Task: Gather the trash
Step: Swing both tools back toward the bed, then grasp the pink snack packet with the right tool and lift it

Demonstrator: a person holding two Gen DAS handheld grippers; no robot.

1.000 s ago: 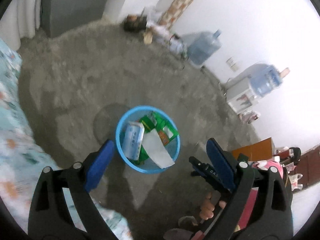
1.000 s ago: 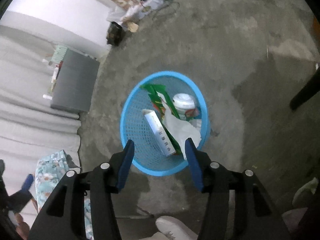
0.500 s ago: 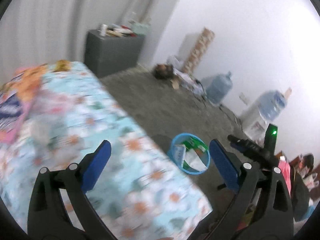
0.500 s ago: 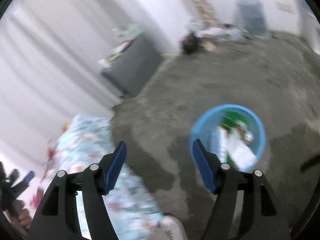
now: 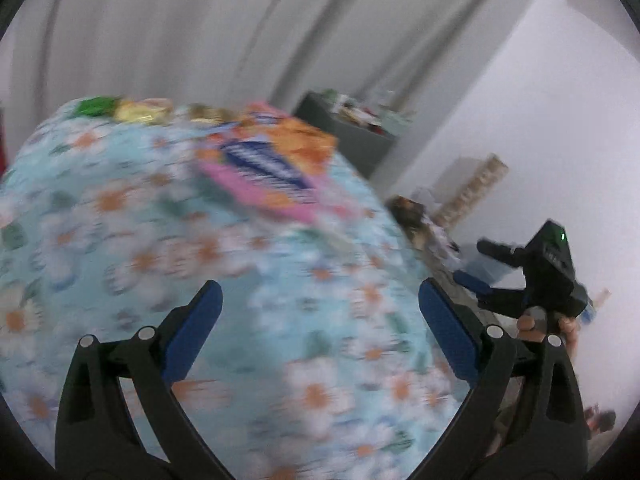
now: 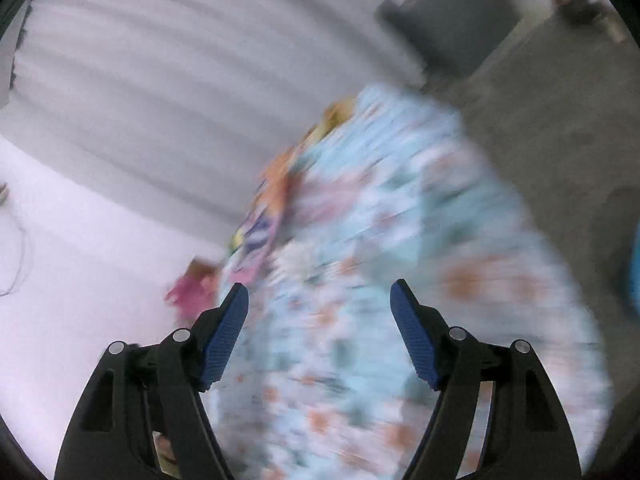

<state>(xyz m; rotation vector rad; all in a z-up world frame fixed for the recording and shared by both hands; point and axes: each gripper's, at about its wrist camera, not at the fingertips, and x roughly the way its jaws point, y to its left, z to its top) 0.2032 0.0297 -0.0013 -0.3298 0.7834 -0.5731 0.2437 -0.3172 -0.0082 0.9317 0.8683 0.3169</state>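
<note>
Both views are blurred by motion. My left gripper is open and empty above a table with a light blue floral cloth. A pink and orange packet lies on the cloth ahead of it, with green and yellow wrappers at the far edge. My right gripper is open and empty over the same cloth; it also shows in the left wrist view. The packet and a pink wrapper lie to its front left. A sliver of the blue basket shows at the right edge.
A grey curtain hangs behind the table. A dark grey cabinet with clutter on top stands by the white wall. Bare concrete floor lies right of the table. Clutter and a patterned roll sit along the wall.
Both grippers have swung up and away from the blue basket on the floor to face the floral-cloth table. Both stay open and empty.
</note>
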